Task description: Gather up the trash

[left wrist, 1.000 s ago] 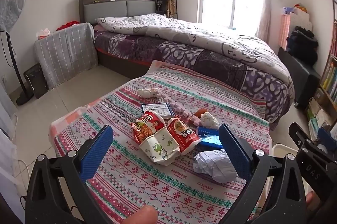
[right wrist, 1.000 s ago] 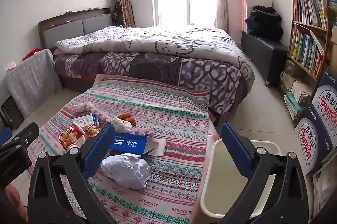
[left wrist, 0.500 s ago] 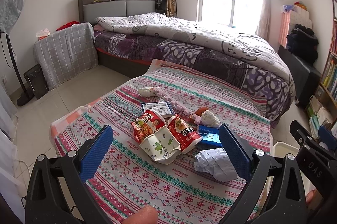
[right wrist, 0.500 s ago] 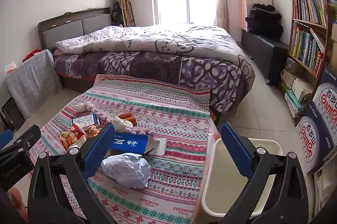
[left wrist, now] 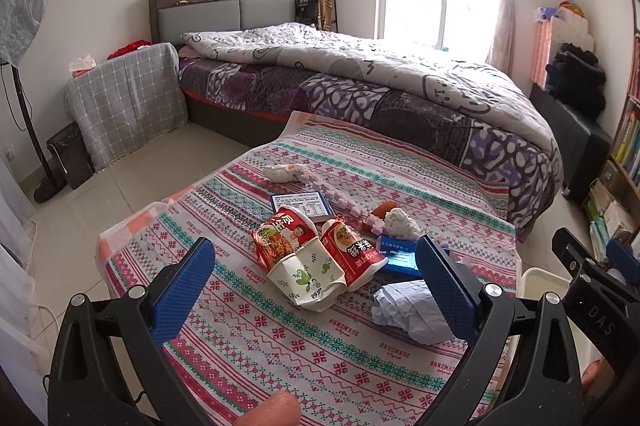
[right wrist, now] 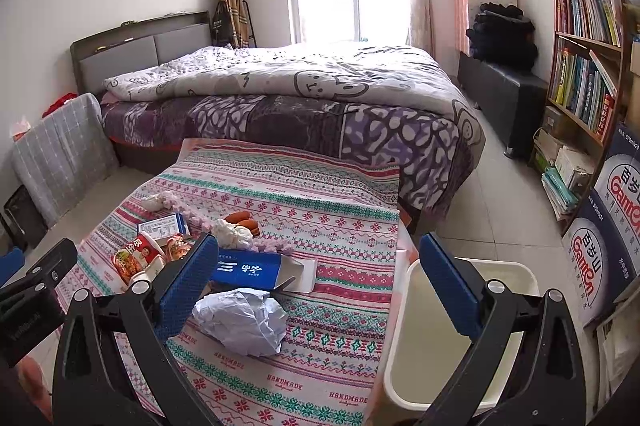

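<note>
Trash lies on a table with a patterned cloth (left wrist: 280,338): a crumpled white paper ball (left wrist: 404,310) (right wrist: 242,320), a white paper cup (left wrist: 310,276), two red noodle cups (left wrist: 286,232) (left wrist: 352,252), a blue box (left wrist: 396,254) (right wrist: 248,270), a small carton (left wrist: 302,206), a white wad (left wrist: 400,222) and a pink strip (left wrist: 336,194). My left gripper (left wrist: 314,284) is open and empty, above the near side of the cups. My right gripper (right wrist: 320,282) is open and empty, over the table's right edge. A cream bin (right wrist: 516,276) stands right of the table.
A bed (right wrist: 320,94) with a grey quilt stands just behind the table. A bookshelf (right wrist: 588,38) and stacked cartons (right wrist: 608,238) are at the right wall. A fan (left wrist: 20,22) and a cloth-covered stand (left wrist: 128,98) are at the left.
Both grippers have drifted slightly; the table objects sit a little lower and nearer in the left view. Nothing was taken hold of.
</note>
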Available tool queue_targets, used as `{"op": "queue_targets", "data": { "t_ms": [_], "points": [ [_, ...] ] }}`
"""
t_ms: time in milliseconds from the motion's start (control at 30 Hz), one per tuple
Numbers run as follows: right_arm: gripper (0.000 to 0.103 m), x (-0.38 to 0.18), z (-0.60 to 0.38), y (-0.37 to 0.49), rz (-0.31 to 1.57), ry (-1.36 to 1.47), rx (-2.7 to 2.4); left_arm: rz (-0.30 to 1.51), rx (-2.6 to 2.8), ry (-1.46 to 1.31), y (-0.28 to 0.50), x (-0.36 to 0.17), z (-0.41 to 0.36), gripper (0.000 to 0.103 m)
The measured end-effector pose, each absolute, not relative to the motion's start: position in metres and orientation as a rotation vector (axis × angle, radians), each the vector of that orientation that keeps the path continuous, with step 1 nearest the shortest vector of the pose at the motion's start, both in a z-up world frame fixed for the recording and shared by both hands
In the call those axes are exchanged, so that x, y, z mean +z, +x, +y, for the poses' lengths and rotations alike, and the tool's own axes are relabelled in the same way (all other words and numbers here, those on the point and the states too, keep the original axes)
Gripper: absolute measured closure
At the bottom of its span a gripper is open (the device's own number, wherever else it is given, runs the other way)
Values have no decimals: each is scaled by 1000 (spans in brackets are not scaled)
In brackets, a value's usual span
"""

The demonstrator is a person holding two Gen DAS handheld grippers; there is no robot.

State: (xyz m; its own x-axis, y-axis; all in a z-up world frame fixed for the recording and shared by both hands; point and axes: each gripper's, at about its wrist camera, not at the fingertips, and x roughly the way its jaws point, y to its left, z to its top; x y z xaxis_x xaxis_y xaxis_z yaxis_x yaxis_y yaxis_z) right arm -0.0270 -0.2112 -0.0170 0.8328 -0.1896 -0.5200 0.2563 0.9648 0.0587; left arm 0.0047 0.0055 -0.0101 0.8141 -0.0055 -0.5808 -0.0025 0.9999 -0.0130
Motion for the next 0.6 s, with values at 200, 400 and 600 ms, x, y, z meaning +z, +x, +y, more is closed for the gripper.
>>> {"op": "queue_targets", "data": {
  "t_ms": [200,400,600],
  "points": [
    [7,-17,-211,-27,539,131,-236,621,-1,-13,5,-10,6,6],
    [7,-19,-209,-26,541,132,-234,622,0,-12,5,-13,9,6],
    [7,-21,-208,-28,543,134,-233,624,0,-11,6,-14,9,6]
  ]
}}
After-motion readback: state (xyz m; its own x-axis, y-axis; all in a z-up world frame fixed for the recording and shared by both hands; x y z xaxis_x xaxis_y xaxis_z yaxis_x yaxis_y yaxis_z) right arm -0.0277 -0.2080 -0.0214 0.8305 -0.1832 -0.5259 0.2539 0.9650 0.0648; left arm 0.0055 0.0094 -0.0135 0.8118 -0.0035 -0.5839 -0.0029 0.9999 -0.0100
